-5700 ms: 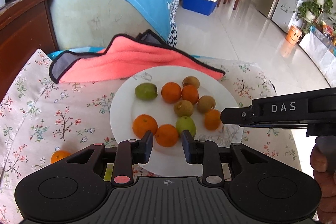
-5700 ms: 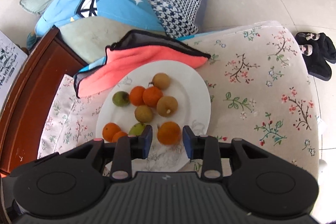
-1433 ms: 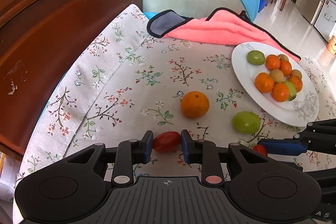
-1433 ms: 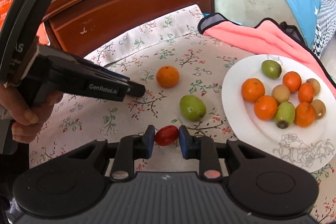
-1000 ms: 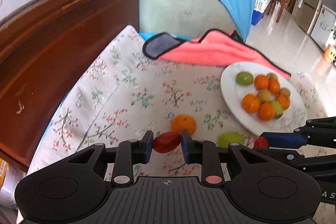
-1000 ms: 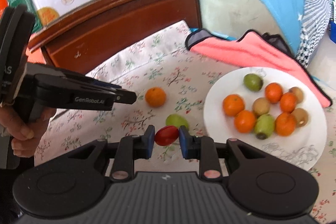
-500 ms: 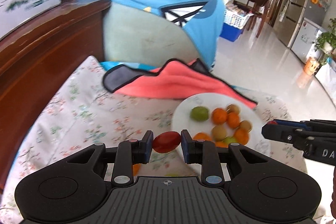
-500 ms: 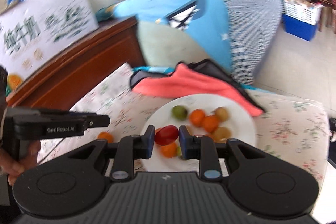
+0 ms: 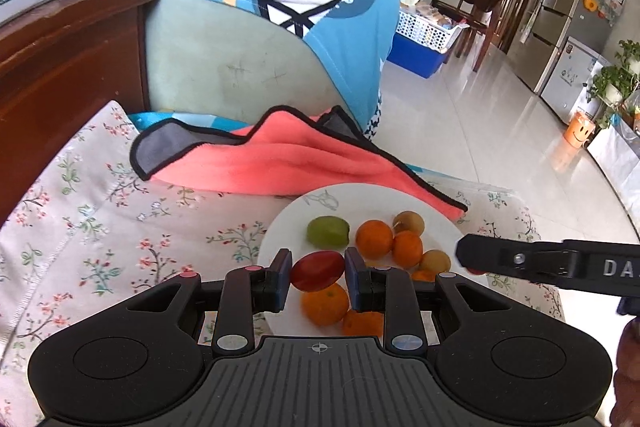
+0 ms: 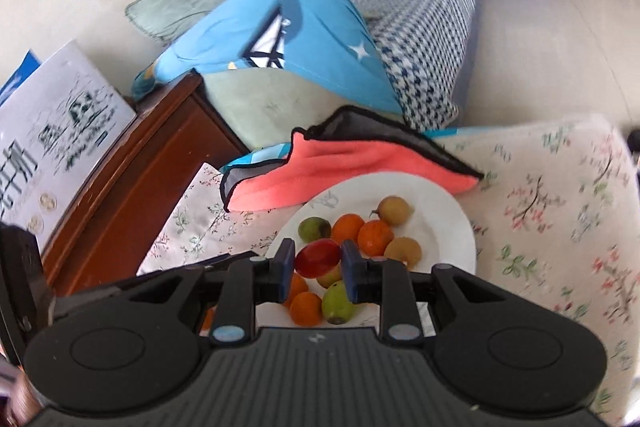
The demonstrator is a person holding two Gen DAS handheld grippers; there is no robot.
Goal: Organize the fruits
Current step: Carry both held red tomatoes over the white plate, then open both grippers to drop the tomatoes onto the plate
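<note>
Red and smooth, a small oval tomato-like fruit point(image 9: 318, 270) is clamped between the pads of the left gripper point(image 9: 318, 273), its long axis lying across from one pad to the other. The right gripper point(image 10: 317, 259) grips a second red fruit point(image 10: 318, 258) in the same manner; this one has a yellowish patch and sits a little tilted between the pads. So both pairs of jaws are closed, each on its own fruit.

Both grippers point down and forward at the white plate point(image 9: 404, 201), which rests on the flowered cloth point(image 9: 100, 227) in front of the pink towel point(image 9: 280, 163). In each wrist view the held fruit is seen over the near part of the plate. The plate already bears several oranges point(image 9: 374, 239), green fruits point(image 9: 328, 231) and brownish round fruits point(image 9: 409, 222), grouped close together in its middle. In the left wrist view the tip of the right gripper comes in from the right side, above the plate's right part, so the two tools are near to each other there.

The step appears to be carrying the two red fruits to the plate. For the release, a bare place seems better: the far rim beside the towel and the near left rim look free. How high the fruits hang above the plate cannot be told.
</note>
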